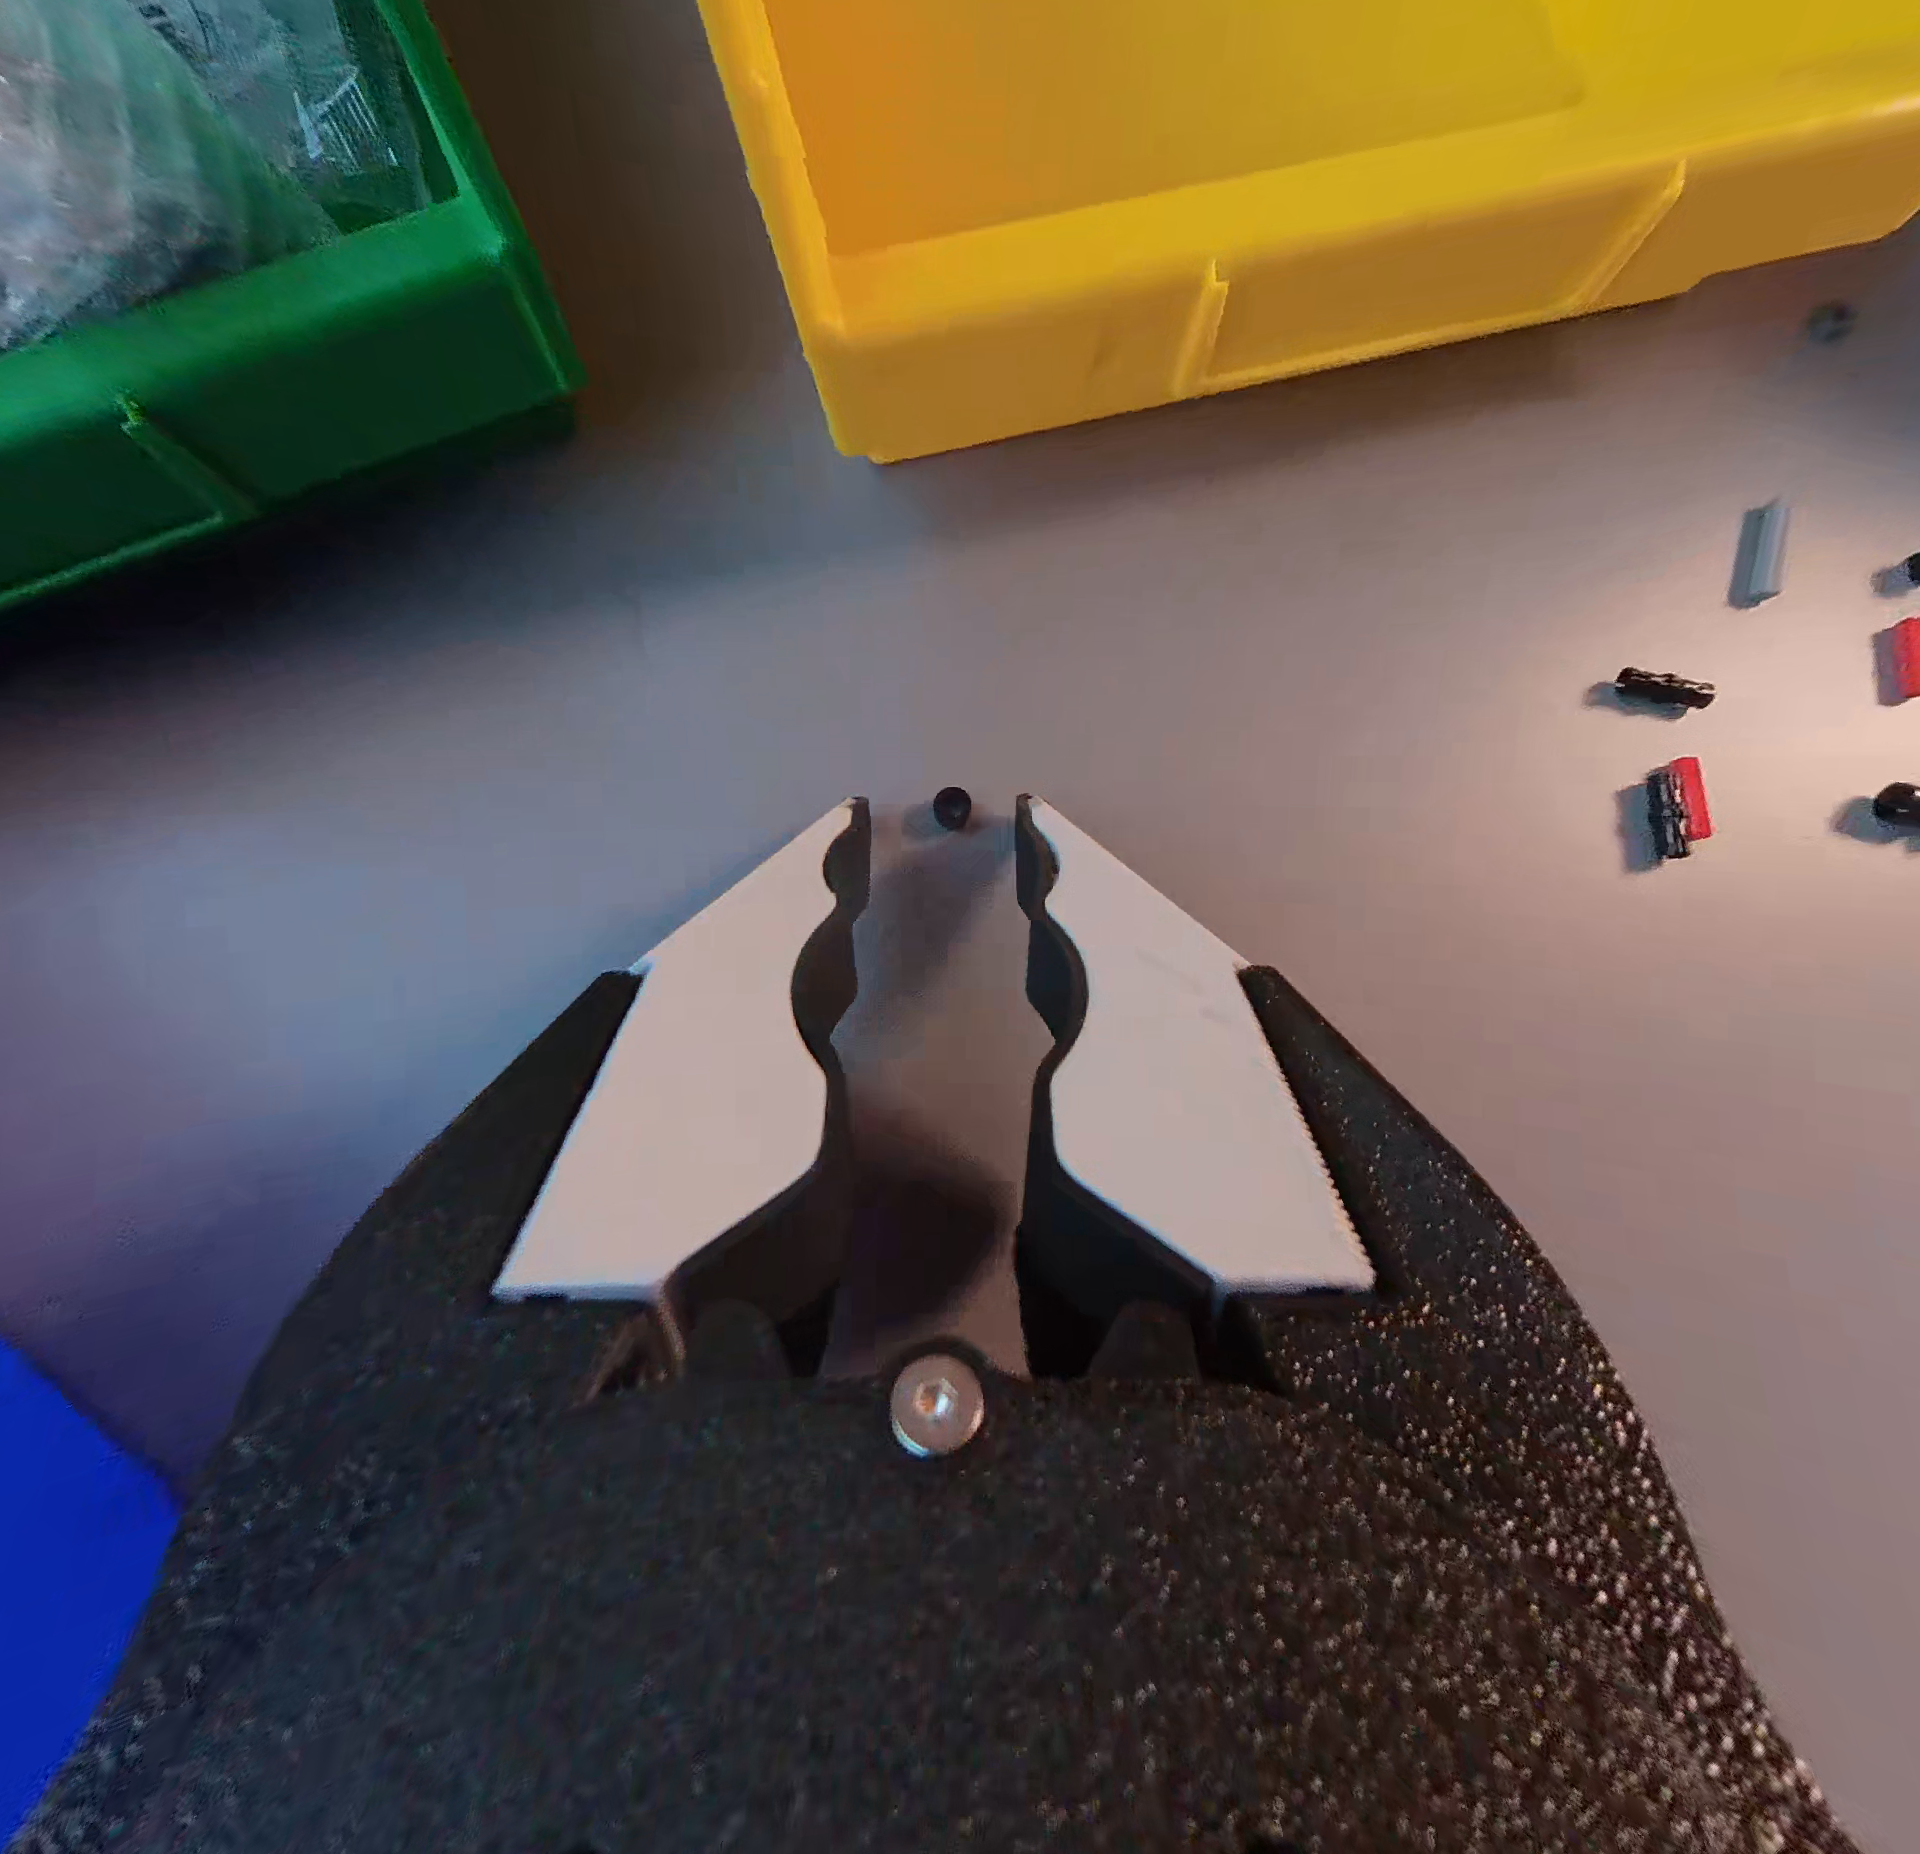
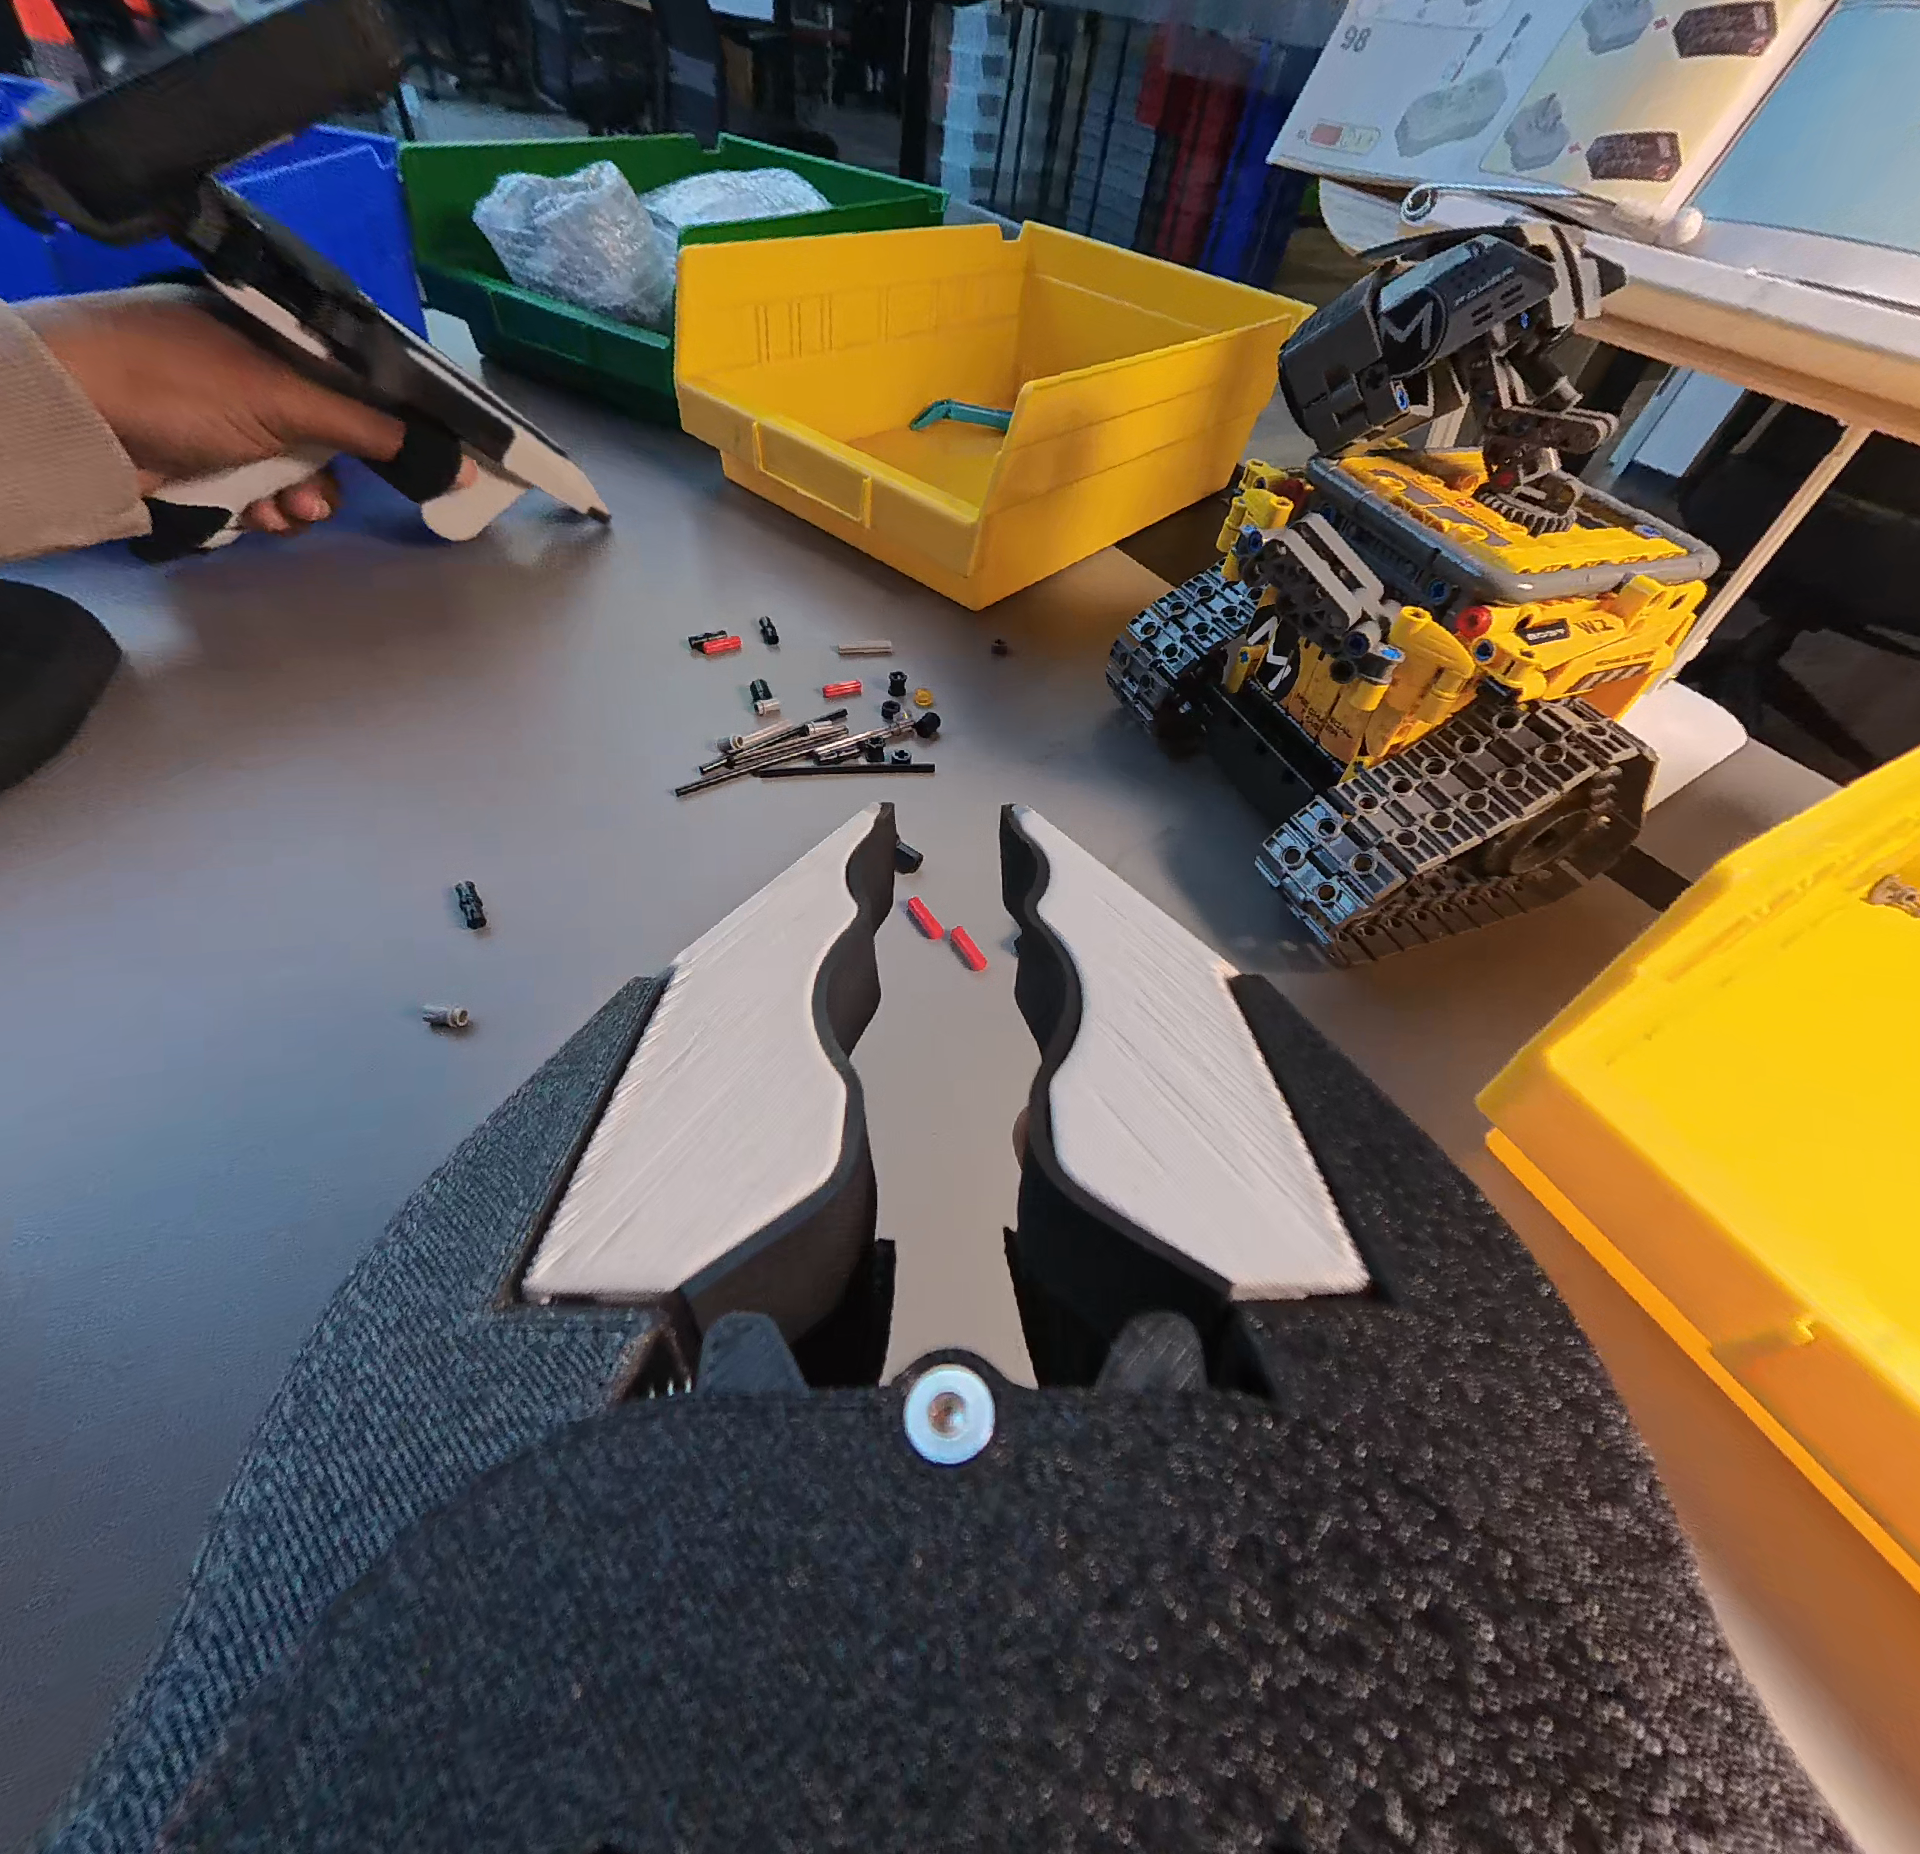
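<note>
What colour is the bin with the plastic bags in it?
Green; the bin shows best in the right wrist view.

Landmark: yellow bin [image 2: 977, 412], open, on the grey tabletop [image 2: 312, 817]. Teal angled piece [image 2: 956, 414] lies inside it. Green bin [image 2: 623, 246] just left of it, holding clear plastic bags [image 2: 582, 230]; blue bin [image 2: 332, 204] further left. Right of the yellow bin stands a yellow-and-black tracked brick robot model [image 2: 1434, 609], an open instruction booklet [image 2: 1558, 59] above that. In front of the yellow bin: scatter of black axles [image 2: 800, 755], red pins [image 2: 945, 931], small black connectors. Another yellow container [image 2: 1745, 1129] far right.
</note>
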`<state>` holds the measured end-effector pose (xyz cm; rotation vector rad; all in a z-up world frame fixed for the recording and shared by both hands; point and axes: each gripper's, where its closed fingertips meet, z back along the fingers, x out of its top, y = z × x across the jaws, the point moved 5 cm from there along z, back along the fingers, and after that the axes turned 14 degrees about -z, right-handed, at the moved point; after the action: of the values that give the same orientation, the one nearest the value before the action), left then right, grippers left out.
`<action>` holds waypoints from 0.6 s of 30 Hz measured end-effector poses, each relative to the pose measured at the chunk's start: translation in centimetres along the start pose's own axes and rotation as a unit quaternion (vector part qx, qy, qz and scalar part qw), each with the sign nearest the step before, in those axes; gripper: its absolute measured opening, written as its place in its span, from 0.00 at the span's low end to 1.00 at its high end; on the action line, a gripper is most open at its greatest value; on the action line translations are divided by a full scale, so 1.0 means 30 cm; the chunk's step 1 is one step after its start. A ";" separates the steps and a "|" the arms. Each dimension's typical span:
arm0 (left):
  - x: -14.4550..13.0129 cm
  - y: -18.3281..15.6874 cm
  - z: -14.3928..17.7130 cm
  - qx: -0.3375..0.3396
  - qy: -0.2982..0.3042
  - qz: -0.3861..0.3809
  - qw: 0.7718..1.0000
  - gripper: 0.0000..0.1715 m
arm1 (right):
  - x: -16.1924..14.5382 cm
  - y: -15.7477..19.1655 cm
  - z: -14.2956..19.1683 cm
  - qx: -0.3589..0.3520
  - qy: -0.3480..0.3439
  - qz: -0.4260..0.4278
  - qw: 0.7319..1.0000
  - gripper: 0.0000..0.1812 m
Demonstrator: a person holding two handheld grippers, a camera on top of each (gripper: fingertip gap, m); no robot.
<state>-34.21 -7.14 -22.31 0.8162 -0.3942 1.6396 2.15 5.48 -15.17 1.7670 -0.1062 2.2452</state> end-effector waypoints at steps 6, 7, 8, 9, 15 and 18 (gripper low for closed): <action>0.004 -0.007 -0.011 -0.005 -0.001 -0.023 1.000 0.04 | 0.001 -0.007 0.003 0.000 -0.001 -0.007 1.000 0.11; 0.004 -0.008 -0.011 -0.005 0.001 -0.027 1.000 0.04 | 0.001 -0.007 0.003 0.000 -0.001 -0.006 1.000 0.11; 0.005 -0.007 -0.011 -0.006 0.002 -0.028 1.000 0.04 | 0.001 -0.006 0.003 0.000 -0.001 -0.005 1.000 0.11; 0.005 -0.008 -0.011 -0.009 0.002 -0.029 1.000 0.03 | 0.002 -0.005 0.003 0.000 -0.001 -0.004 1.000 0.11; 0.138 -0.255 0.050 -0.137 -0.121 -0.154 0.971 0.03 | 0.002 -0.009 0.002 0.000 -0.005 -0.007 1.000 0.11; 0.188 -0.440 0.049 -0.176 -0.141 -0.263 0.938 0.04 | -0.012 -0.015 -0.005 -0.002 0.002 -0.010 1.000 0.11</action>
<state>-21.47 -0.88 -19.70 0.7977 -0.5925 0.9207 2.20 5.87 -15.61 1.7530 -0.0915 2.2335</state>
